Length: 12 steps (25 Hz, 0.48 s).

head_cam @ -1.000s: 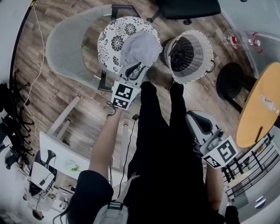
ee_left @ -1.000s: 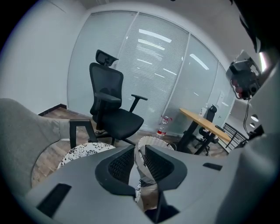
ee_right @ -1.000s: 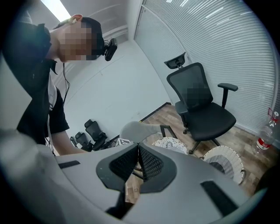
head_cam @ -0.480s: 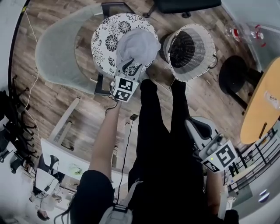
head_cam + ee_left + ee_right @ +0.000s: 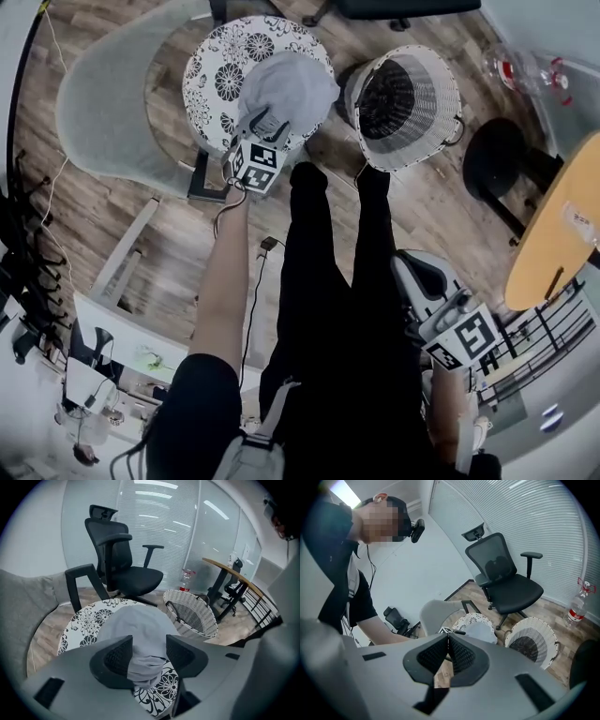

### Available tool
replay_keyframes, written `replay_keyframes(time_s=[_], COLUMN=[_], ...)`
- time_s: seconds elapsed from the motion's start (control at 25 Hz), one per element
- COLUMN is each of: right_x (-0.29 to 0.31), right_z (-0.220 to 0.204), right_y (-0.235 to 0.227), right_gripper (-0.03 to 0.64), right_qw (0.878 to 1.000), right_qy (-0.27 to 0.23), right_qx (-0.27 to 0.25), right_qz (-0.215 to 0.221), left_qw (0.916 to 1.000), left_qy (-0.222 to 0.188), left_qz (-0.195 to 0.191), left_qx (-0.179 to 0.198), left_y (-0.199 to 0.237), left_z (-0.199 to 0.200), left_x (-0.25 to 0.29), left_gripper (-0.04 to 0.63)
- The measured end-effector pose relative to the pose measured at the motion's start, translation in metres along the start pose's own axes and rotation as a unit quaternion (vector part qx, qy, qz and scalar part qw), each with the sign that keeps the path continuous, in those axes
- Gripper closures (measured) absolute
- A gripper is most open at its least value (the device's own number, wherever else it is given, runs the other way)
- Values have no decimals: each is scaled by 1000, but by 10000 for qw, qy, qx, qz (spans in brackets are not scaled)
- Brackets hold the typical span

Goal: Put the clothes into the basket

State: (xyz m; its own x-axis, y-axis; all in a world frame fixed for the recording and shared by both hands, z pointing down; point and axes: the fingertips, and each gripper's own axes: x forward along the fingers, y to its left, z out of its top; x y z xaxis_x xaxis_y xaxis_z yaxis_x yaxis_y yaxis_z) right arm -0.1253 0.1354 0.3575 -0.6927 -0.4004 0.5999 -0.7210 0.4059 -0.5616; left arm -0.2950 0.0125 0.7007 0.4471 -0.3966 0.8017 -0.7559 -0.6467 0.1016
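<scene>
On the flowered stool (image 5: 211,80) beside the basket (image 5: 445,112) lies the grey garment (image 5: 286,84). The left gripper (image 5: 149,652), its jaws just opening, straddles the garment's near edge. It should push deeper before closing. The right gripper (image 5: 448,651) is closed and empty.

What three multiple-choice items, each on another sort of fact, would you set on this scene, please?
1. What colour is the basket?
A red; B white; C green.
2. Where is the grey garment?
A in the basket; B in the right gripper; C on the flowered stool.
3. How do the right gripper's jaws stand?
A shut and empty; B shut on cloth; C wide apart.

Answers:
1 B, its wicker wall and rim are white.
2 C, it lies piled on the stool's top, beside the basket.
3 A, its jaws meet with nothing between them.
</scene>
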Motion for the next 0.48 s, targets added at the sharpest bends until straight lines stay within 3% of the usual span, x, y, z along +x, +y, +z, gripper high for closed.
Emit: replay_keyframes(time_s=[0.24,0.48], right_x=[-3,1], right_z=[-8,-12], right_y=[-4,-7], right_gripper=[600,600], right_qw=[9999,9998], right_qy=[33,47], right_qx=[105,190], right_qz=[-33,-35], left_qw=[9993,9983], left_qy=[327,529], left_qz=[138,257], left_qx=[119,-22], left_y=[-1,9], left_z=[-16,-26], left_x=[20,41], left_gripper=[309,272])
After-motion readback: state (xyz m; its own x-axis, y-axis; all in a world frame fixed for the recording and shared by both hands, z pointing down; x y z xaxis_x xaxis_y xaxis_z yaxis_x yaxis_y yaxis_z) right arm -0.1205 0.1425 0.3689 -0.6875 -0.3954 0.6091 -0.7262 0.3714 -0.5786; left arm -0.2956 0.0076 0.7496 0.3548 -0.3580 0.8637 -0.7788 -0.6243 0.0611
